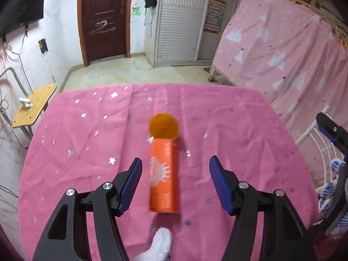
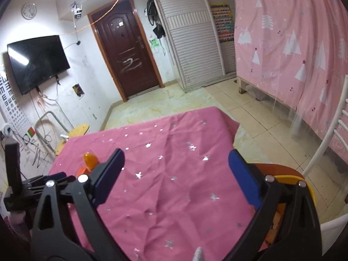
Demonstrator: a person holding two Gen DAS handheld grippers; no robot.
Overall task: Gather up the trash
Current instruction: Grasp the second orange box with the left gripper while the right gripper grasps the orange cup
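A: How does the left gripper [image 1: 175, 175] stand?

B: Its jaws are parted, holding nothing. The orange box [image 1: 163, 177] lies on the surface [image 1: 239, 130] between the two blue pads [image 1: 132, 184] without touching either; there is a gap on each side, wider on the right. The box lies lengthwise, pointing away from the camera, and an orange round lid [image 1: 163, 127] sits at its far end, touching or just beside it; I cannot tell which.

A: And the right gripper [image 2: 175, 174]?

B: Spread wide, released, with only pink starred cloth between its pads. In the right wrist view the box and lid [image 2: 90, 160] peek out behind its left finger, near the left edge of the surface, with the left gripper [image 2: 43, 179] just beside them.

A: What about edges and room?

B: The box lies near the middle of the surface, well clear of every edge. The cloth around it is bare, far side included. Beyond the far edge is open tiled floor [image 2: 250, 113]. To the right, an orange-rimmed bin [image 2: 289, 178] sits below the surface edge, behind the right gripper's right finger, and a white chair [image 2: 326, 139] stands near it. A small wooden stool [image 1: 32, 106] stands off the left edge.
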